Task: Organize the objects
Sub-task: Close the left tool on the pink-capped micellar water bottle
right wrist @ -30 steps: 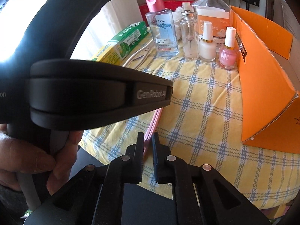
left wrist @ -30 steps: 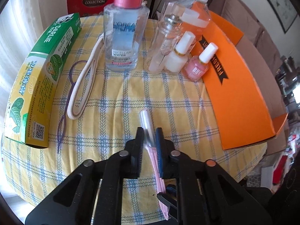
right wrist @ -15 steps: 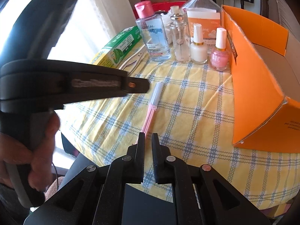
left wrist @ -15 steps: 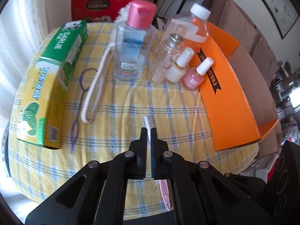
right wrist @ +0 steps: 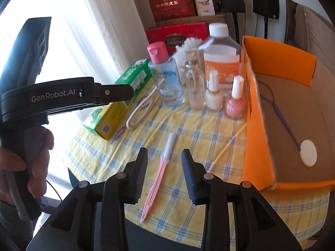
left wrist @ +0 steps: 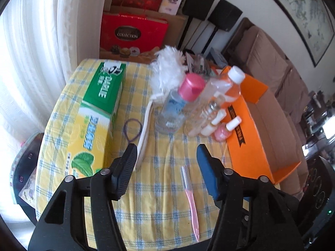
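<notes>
The pink razor (left wrist: 190, 196) (right wrist: 161, 168) is laid flat near the table's (left wrist: 159, 154) front edge, clear-capped end pointed toward the bottles; both the left gripper (left wrist: 165, 163) and right gripper (right wrist: 164, 165) are held spread, empty

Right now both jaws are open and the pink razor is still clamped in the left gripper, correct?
Not quite. Both jaws are open, but the pink razor lies loose on the checked tablecloth, untouched by the left gripper. The left wrist view shows this; the right wrist view shows the right gripper open too.
</notes>
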